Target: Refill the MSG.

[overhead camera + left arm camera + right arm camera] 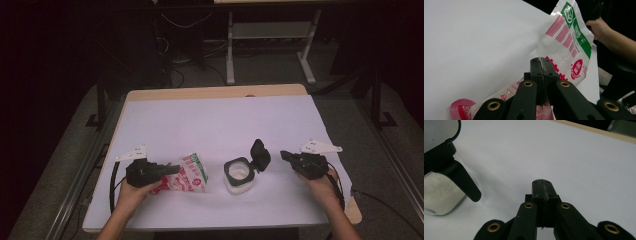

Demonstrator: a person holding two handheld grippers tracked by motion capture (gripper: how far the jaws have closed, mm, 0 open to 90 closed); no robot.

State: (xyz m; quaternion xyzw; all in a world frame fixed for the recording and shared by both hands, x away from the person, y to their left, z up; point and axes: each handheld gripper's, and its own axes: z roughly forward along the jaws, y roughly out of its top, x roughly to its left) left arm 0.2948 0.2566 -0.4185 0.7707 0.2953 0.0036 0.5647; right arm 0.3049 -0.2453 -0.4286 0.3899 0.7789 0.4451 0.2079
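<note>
While the left gripper (172,169) clamps it, the bag sits low in the high view, left of centre.

Bag: a white plastic bag (189,174) printed in red and green, lying tilted on the white sheet; in the left gripper view the bag (569,42) rises toward the upper right of the frame, with a pink end low at the lower left.
Left gripper: its jaws are pressed together on the bag's edge, and in the left gripper view a thin strip of plastic shows pinched between the two black jaws of the left gripper (541,65) at the middle of the frame.
Left hand: the hand (131,192) wraps the gripper's body at the lower left of the high view, the forearm coming in from the bottom edge.
Jar: a clear jar (239,175) with white contents stands just right of the bag, near the lower middle of the high view; its black lid (260,155) is tipped up and open on the right side. The jar (439,195) also sits at the left edge of the right gripper view.
Right gripper: the right gripper (285,155) is clenched on nothing, its tip pointing left at the lid, close to it but apart; in its own view the right gripper (542,185) has jaws meeting over bare sheet.
Right hand: the hand (320,182) holds it at the lower right.
Sheet: a white sheet (220,120) covers the wooden table (215,92).
</note>
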